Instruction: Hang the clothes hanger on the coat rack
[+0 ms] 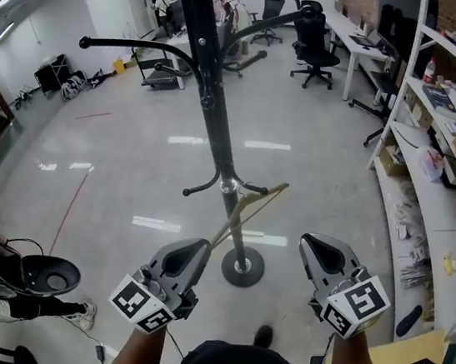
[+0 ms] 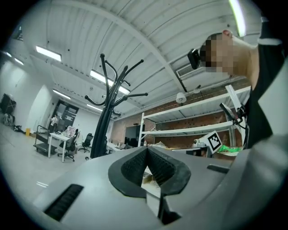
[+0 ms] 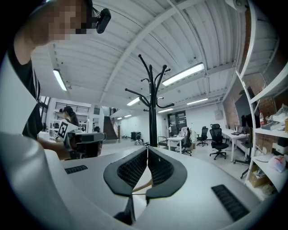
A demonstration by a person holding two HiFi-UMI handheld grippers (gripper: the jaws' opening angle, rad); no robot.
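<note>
Surroundings: metal shelving (image 1: pixel 441 106) loaded with boxes runs off to the right of the right gripper (image 1: pixel 310 246). Office chairs (image 1: pixel 316 45) and desks sit far ahead, past the coat rack (image 1: pixel 218 133). A black seat (image 1: pixel 48 274) is out to the left of the left gripper (image 1: pixel 198 248). The rack's pole rises straight ahead between the two grippers, with its round base (image 1: pixel 243 268) just beyond them.

Wooden clothes hanger (image 1: pixel 266 201): hangs tilted off a low hook on the pole. It is ahead of both grippers and between them, nearer the left one. In the head view its lower end lines up right by the left tips; can't tell if they touch.

Both grippers: jaws closed tip to tip, pads clamping nothing.

View differences: both gripper views look upward and show the rack's top hooks against the ceiling, which the head view cuts off. The right gripper view shows the left gripper off to its left. The left gripper view shows the right gripper's marker cube (image 2: pixel 215 141). The hanger reads clearly only in the head view. The right gripper view has a tan strip (image 3: pixel 140 185) in the gap below the tips; can't tell if that's the hanger.
</note>
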